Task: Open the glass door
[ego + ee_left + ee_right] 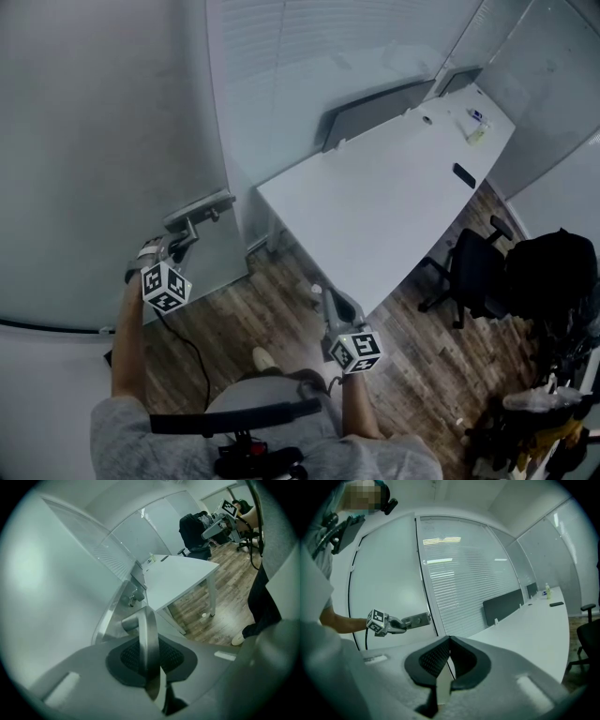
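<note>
- Steel is what counts here: the lever handle (199,214) sits at the right-hand edge of the frosted glass door (94,141). The door looks shut, flush with its frame.
- The left gripper (180,242) is clamped on that lever, with a dark pad pressing on each side of the flat metal bar.
- I'd judge the step in hand to be turning the lever down to free the latch. The door itself has not yet begun to open.
- To do it well, the push should follow an arc about the lever's pivot. A straight downward shove could let the pads slide along such smooth metal.
- The squeeze should hold firm through the whole turn. The lever should be held down until the door edge clears the frame.
- I cannot tell whether the door swings toward the person or away. A gentle try each way is wiser than a hard tug.
- The person stands close to the door, so a step back may be needed if it comes inward.
- The left forearm is stretched out from the body toward the door. Its gripper tips somewhat downward onto the lever, with its marker cube facing up.
- The right gripper (336,302) hangs low in front of the waist, over the wooden floor (281,309). Its jaws are closed on nothing.
- It points roughly level toward the glass wall and the white desk (394,187), well apart from the handle and taking no part.
</note>
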`<state>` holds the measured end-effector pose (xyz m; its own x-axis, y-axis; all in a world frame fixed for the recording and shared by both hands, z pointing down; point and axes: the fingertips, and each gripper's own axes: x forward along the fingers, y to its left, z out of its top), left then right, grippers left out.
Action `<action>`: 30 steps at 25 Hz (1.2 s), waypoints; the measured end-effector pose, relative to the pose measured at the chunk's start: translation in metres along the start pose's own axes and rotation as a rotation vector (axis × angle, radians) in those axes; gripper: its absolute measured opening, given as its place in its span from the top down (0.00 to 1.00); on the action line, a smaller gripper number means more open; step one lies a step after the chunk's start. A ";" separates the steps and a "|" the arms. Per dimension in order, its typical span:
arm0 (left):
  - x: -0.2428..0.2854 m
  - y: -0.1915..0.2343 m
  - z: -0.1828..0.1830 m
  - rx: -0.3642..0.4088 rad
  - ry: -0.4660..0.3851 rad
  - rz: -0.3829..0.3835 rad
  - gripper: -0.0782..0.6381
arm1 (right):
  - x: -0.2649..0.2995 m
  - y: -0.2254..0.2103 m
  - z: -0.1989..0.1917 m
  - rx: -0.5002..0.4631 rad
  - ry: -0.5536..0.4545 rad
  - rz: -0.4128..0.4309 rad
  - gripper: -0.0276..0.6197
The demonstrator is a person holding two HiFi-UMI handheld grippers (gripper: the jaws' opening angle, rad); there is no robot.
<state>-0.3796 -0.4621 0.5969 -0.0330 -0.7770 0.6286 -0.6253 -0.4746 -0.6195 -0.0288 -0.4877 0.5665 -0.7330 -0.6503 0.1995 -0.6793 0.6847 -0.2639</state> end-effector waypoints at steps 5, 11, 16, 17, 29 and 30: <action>-0.003 -0.007 0.003 0.004 -0.004 -0.015 0.83 | -0.007 -0.003 0.004 -0.002 -0.018 -0.012 0.95; -0.012 -0.015 0.006 0.014 -0.010 -0.023 0.83 | -0.013 0.007 0.010 -0.002 -0.043 -0.001 0.95; -0.019 -0.027 0.010 0.024 -0.021 -0.034 0.83 | -0.027 0.007 0.005 0.004 -0.044 -0.012 0.95; -0.020 -0.029 0.011 0.027 -0.024 -0.035 0.83 | -0.030 0.007 0.004 0.006 -0.046 -0.014 0.95; -0.043 -0.060 0.021 0.062 -0.057 -0.066 0.83 | -0.065 0.023 0.000 0.012 -0.076 -0.024 0.95; -0.045 -0.063 0.020 0.062 -0.060 -0.071 0.83 | -0.068 0.026 -0.001 0.012 -0.078 -0.027 0.95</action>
<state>-0.3231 -0.4051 0.5986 0.0578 -0.7632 0.6435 -0.5749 -0.5524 -0.6036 0.0036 -0.4255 0.5472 -0.7088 -0.6929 0.1326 -0.6983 0.6625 -0.2709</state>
